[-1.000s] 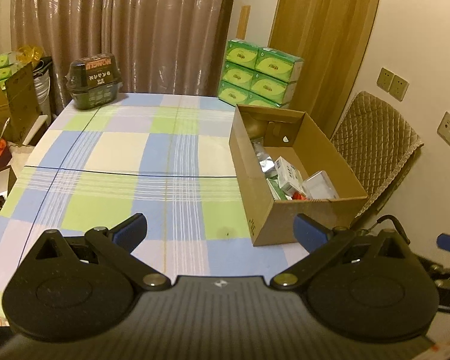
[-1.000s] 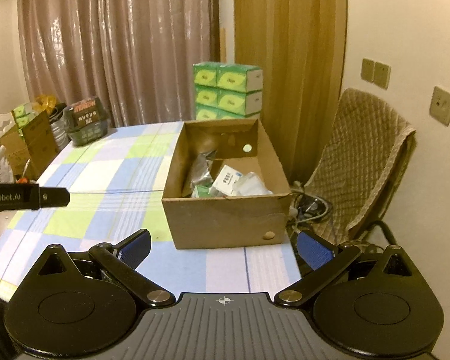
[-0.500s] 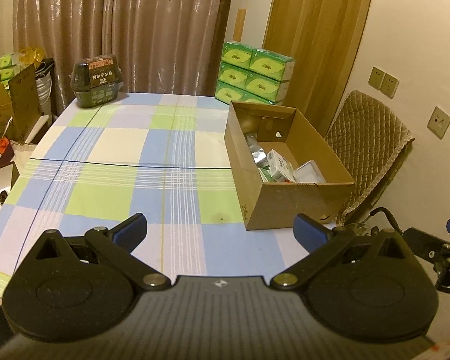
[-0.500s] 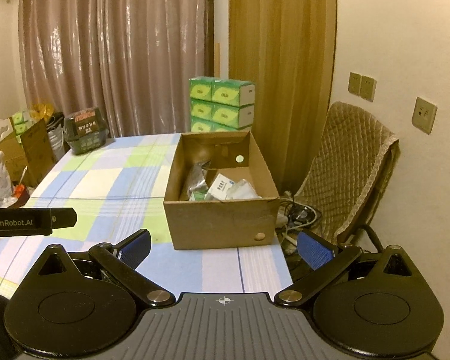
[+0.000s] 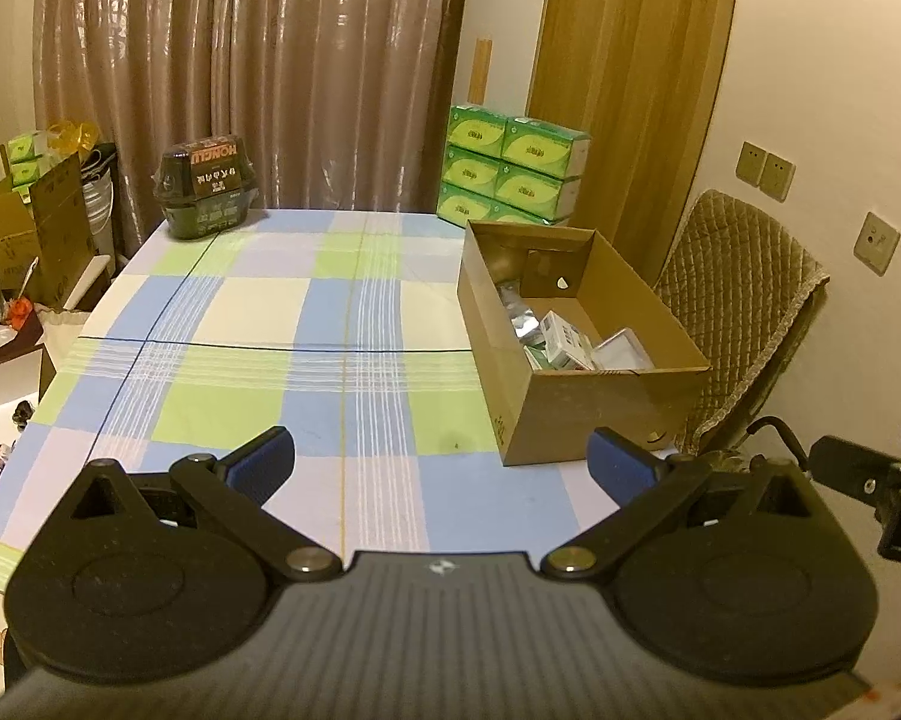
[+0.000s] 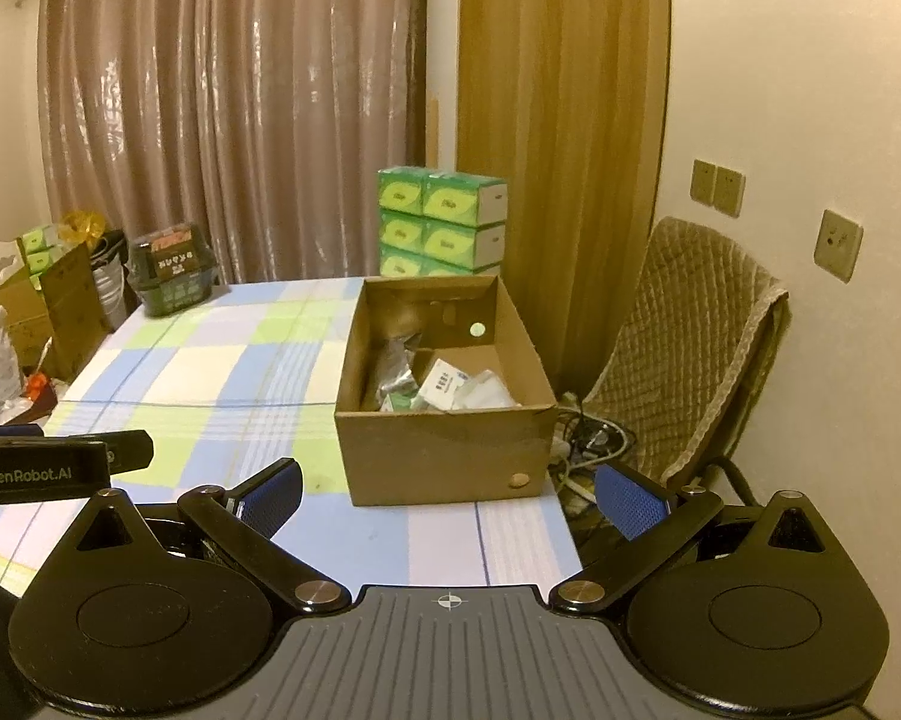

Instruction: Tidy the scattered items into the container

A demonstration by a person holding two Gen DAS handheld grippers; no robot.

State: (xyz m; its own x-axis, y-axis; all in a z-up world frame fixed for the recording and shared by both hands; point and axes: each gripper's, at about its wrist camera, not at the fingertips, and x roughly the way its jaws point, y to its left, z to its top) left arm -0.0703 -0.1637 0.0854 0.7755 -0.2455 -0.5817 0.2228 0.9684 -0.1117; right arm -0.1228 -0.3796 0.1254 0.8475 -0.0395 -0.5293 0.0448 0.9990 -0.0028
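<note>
The left wrist view takes in most of the checked tablecloth (image 5: pixel 258 324), blue, green and white, running from the lower left of the frame up to the brown curtain (image 5: pixel 258 72). The right wrist view shows less cloth but more of what lies past the table's right edge: a tangle of cables (image 6: pixel 588 438) on the floor at centre right, between the table and the quilted chair (image 6: pixel 690 336).

Only the left view shows the near inside wall of the cardboard box (image 5: pixel 576 420) from the side, with its contents pressed toward the near end: a white packet (image 5: pixel 561 339), a clear plastic case (image 5: pixel 621 351) and a silvery foil pouch (image 5: pixel 522 318). The right view looks at the box end-on.

Each view catches the other tool: the right gripper's body sits at the lower right edge of the left view, and the left gripper's side bar, lettered GenRobot.AI, at the lower left of the right view.

The left gripper (image 5: pixel 441 465) has its blue-padded jaws spread wide with nothing between them; the box lies above and just inside the right-hand jaw, in the right half of the frame. The right gripper (image 6: pixel 450 492) is likewise spread wide and empty; the box stands squarely between its jaws, beyond them, mid-frame.

A dark lidded tub (image 5: pixel 207 186) sits at the table's far left corner, and green tissue packs (image 5: pixel 510 171) are stacked behind the box.
</note>
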